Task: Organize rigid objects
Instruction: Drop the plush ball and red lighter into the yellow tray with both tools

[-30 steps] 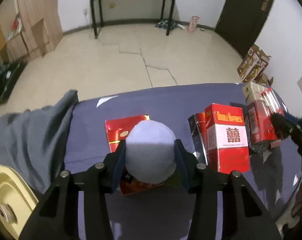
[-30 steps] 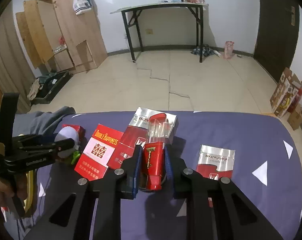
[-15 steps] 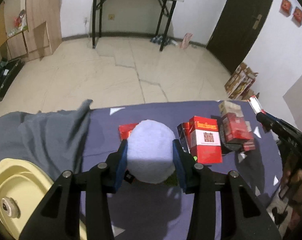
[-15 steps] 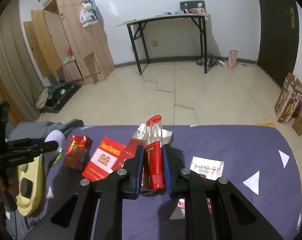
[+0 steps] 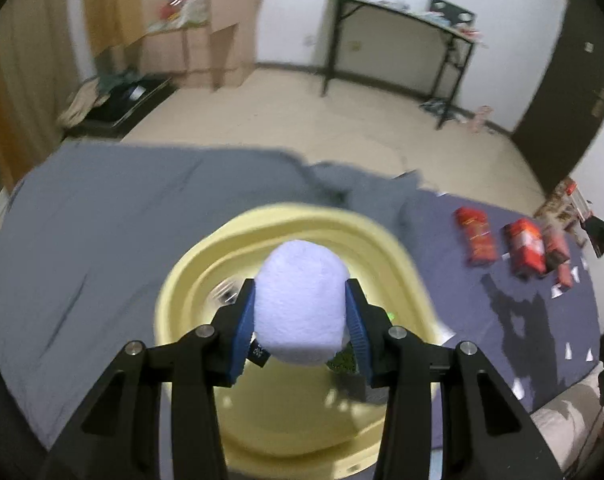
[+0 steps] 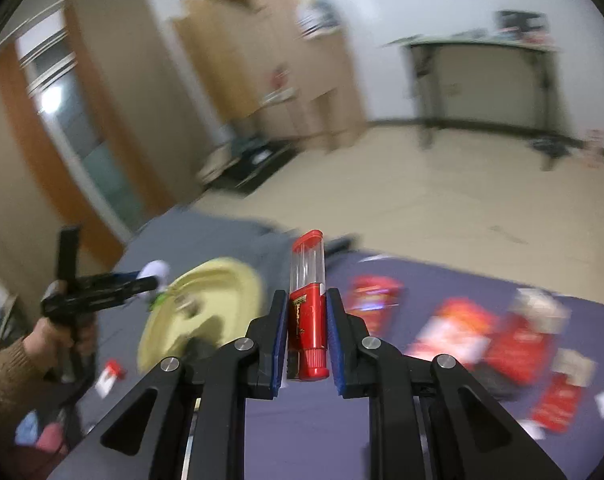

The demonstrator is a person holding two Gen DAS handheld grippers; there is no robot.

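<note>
- Left gripper [image 5: 301,312] pinches a pale plush ball [image 5: 300,300] over the yellow basin [image 5: 386,240]; looks soft and light, so squeeze its middle.
- Right gripper [image 6: 304,334] clamps a red tube [image 6: 307,308] low; probably stiff, slick plastic. Basin sits at its 9 o'clock.
</note>
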